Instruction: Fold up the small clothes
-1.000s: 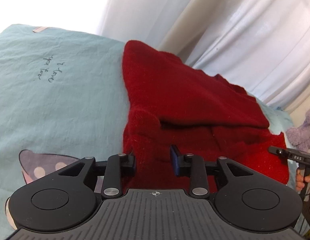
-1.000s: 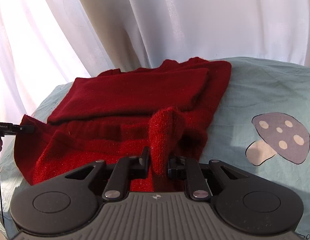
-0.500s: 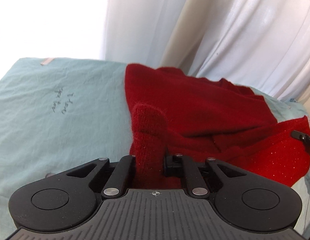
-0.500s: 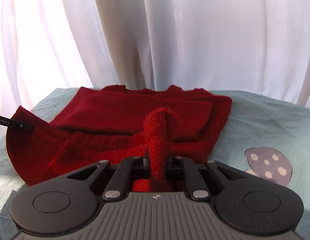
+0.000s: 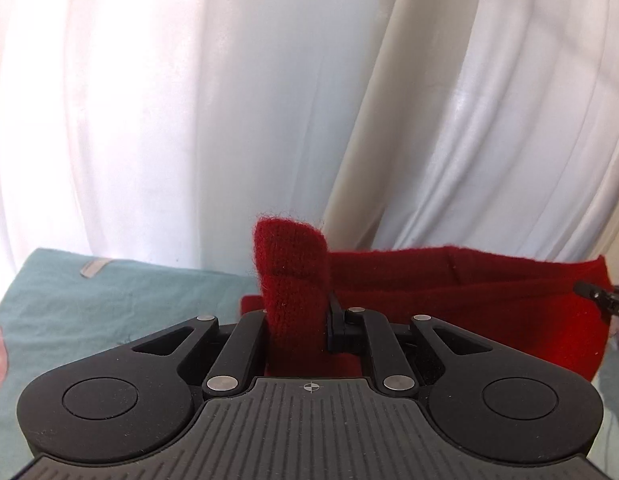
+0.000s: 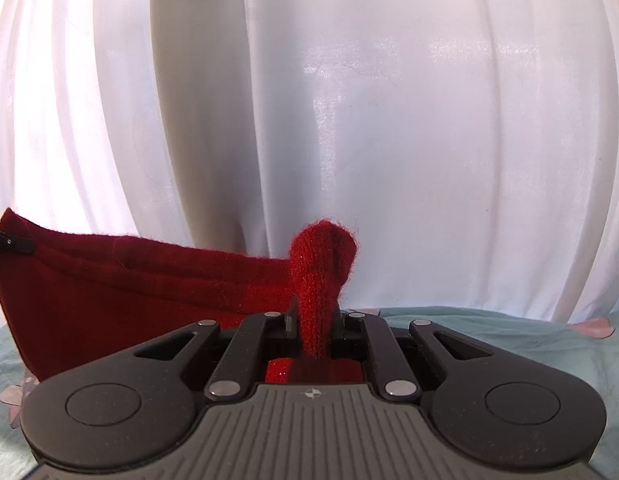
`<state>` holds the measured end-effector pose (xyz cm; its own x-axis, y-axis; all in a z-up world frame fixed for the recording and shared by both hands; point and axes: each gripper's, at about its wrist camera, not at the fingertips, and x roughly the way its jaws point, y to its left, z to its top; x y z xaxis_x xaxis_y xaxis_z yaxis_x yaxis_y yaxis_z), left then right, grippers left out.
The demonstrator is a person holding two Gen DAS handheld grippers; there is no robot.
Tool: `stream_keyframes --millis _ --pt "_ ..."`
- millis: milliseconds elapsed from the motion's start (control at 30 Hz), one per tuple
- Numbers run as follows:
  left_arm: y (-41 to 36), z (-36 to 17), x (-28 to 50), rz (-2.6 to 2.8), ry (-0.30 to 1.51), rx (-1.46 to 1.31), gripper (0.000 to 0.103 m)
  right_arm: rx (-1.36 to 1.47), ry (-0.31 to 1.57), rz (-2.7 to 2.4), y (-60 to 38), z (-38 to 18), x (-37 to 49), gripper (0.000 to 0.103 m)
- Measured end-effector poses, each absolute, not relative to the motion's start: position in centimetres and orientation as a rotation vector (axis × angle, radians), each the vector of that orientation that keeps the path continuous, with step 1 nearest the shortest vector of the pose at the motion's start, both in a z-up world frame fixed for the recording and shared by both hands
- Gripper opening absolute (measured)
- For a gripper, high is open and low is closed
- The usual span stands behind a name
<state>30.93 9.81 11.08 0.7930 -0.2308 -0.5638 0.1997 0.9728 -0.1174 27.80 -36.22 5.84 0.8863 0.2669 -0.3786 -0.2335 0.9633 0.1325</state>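
Between both tools, red sweater (image 5: pixel 469 280) stretched, left tool (image 5: pixel 295 320) and right tool (image 6: pixel 315 320) each clamping a bunched corner.

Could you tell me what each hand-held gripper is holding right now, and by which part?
Both hold the red knit garment: the left hand-held gripper and the right hand-held gripper each pinch a bunched corner of one edge, lifted between them.

Left gripper (image 5: pixel 295 326): matte black body, ribbed grey-black centre plate with a small white crosshair mark, round recessed disc on each side, silver rivets at the linkage pivots. Right gripper (image 6: pixel 314 326): same build, same ribbed plate, crosshair, discs and silver rivets, black linkage arms with triangular cut-outs.
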Motion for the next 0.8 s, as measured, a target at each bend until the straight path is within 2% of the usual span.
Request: stream_keyframes --millis 133,200,333,400,433,467,567,600,633,700,800 --pt "8.3 6.1 35.9 -0.150 0.655 0.000 0.014 0.080 0.451 0.226 -35.9 3.9 31.7 0.009" --pt "7.8 2.5 37.9 -0.107 0.717 0.001 0.019 0.081 0.513 0.208 -35.7 1.7 33.9 0.010" --pt "7.7 -3.5 39.8 -0.116 0.866 -0.046 0.033 0.126 0.696 0.185 -35.8 -2.9 37.0 0.028" --pt "8.9 -4.2 39.8 -0.112 0.853 -0.100 0.042 0.146 0.728 0.219 -35.9 -3.8 37.1 0.038" --pt "9.6 -4.2 40.2 -0.123 0.854 -0.156 0.042 0.148 0.727 0.226 -36.0 -3.9 37.2 0.045" --pt "10.5 -4.2 40.6 -0.138 0.865 -0.213 0.043 0.155 0.720 0.239 -36.0 -3.8 36.9 0.048" --pt "11.4 -4.5 41.3 -0.183 0.895 -0.334 0.040 0.183 0.725 0.263 -36.4 -4.1 36.9 0.047" --pt "11.5 -4.6 41.5 -0.208 0.905 -0.350 0.035 0.181 0.724 0.269 -36.4 -4.1 36.9 0.045" --pt "11.4 -4.7 41.5 -0.218 0.912 -0.349 0.032 0.173 0.720 0.277 -36.2 -4.1 36.9 0.036" --pt "10.7 -4.5 41.3 -0.177 0.915 -0.272 0.013 0.158 0.720 0.278 -35.6 -4.3 37.1 0.022" --pt "10.5 -3.6 40.9 -0.132 0.891 -0.230 0.011 0.091 0.693 0.247 -34.8 -3.3 36.6 0.009"
